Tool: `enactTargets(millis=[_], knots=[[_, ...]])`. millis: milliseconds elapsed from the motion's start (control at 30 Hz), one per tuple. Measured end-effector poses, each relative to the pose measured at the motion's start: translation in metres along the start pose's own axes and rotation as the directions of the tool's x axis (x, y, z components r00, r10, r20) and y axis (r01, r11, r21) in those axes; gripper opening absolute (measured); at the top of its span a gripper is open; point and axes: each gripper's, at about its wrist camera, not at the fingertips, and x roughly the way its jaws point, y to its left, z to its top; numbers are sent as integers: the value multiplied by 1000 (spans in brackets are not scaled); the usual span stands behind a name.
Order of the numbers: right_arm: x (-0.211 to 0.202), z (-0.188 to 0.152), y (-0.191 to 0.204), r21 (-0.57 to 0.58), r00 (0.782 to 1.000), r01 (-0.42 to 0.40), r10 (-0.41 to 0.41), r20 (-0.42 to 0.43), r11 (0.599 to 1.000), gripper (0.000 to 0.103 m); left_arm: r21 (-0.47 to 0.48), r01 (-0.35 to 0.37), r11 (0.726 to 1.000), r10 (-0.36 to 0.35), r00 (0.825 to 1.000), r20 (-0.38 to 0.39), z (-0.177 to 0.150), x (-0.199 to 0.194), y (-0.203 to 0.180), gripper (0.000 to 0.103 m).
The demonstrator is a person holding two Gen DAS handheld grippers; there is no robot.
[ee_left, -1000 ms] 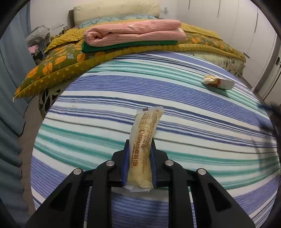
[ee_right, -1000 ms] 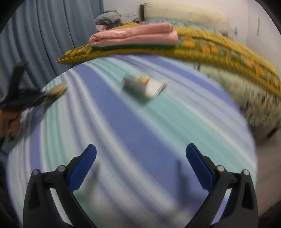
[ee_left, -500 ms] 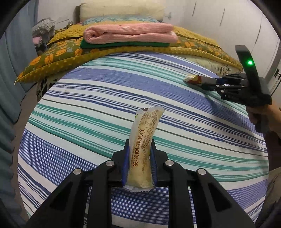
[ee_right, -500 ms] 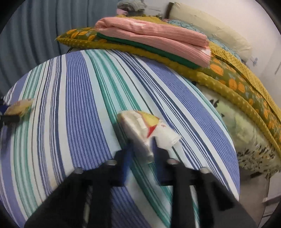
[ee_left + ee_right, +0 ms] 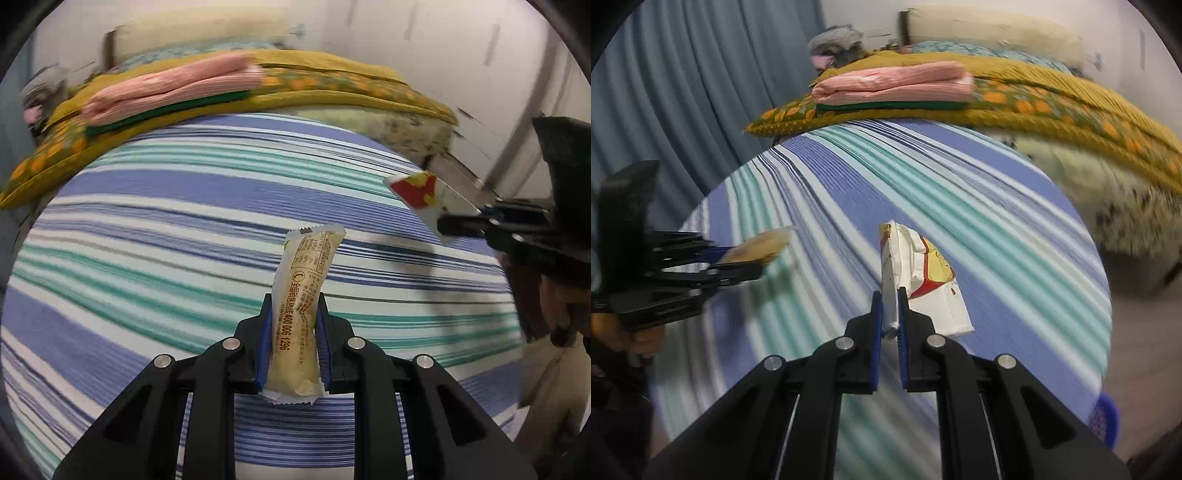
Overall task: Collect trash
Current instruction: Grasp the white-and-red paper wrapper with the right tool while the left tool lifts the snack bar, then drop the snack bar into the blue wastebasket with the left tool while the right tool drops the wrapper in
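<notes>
My left gripper (image 5: 293, 314) is shut on a long yellow snack wrapper (image 5: 301, 295) and holds it above the striped bedsheet (image 5: 147, 229). My right gripper (image 5: 889, 306) is shut on a crumpled white, red and yellow wrapper (image 5: 919, 273), lifted off the sheet. The right gripper and its wrapper (image 5: 424, 195) also show at the right of the left wrist view. The left gripper with the yellow wrapper (image 5: 757, 247) shows at the left of the right wrist view.
A folded pink and green blanket (image 5: 166, 96) lies on a yellow patterned quilt (image 5: 332, 81) at the far end of the bed. Grey-blue curtains (image 5: 683, 92) hang on the left. White cupboards (image 5: 480, 74) stand at the right. A blue object (image 5: 1104, 417) sits at the lower right.
My right gripper closed on the white and red wrapper and lifted it off the sheet. My left gripper kept the yellow wrapper and swung to the right.
</notes>
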Motion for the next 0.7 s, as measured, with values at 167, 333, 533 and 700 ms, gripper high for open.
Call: enactTargets(millis=[167,333,533,700], knots=[[-66,-53,-36,149,999,0,-7,53,989,7,71,67,995,-66,998,-9,4,6,-60,20],[-115,-98,-79,255,992,73,-96,78,964,7,132,139,981,-137,990,-22,10,13,-129,20],[-138,-160,-164,425,979,182,-205,8,887,7,190,248,950,-240,969,-66,22,31,-225,20],[-129,-208,-229,561,983,168,-183,-29,811,7,247,310,918,-287,950,-125,22,61,-308,21]])
